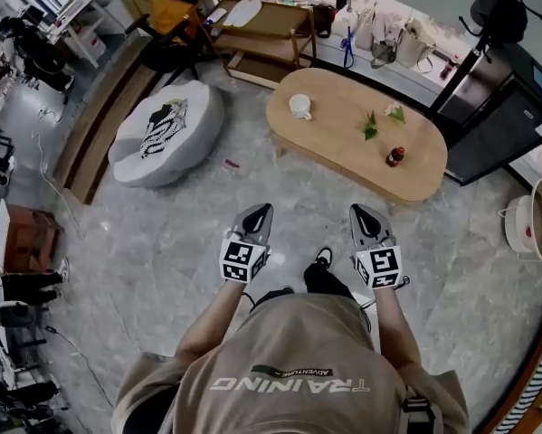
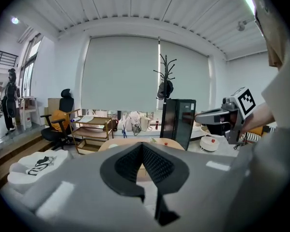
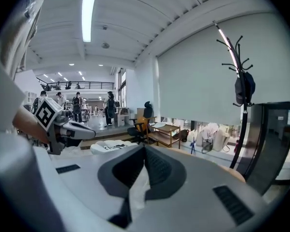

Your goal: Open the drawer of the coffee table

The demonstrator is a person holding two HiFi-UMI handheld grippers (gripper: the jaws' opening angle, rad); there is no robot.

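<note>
Grey floor sits between us and the coffee table, so we're on the approach step. Left gripper and right gripper hang short of it, jaws pressed together, empty. Drawer's hidden; next, find its front.

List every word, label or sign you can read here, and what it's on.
"TRAINING": person's shirt, upside down in head view.
"ADVENTURE": small patch on that shirt.
Print on cushion, label on bottle: unreadable.
On left gripper and right gripper: square markers, no words.
</note>
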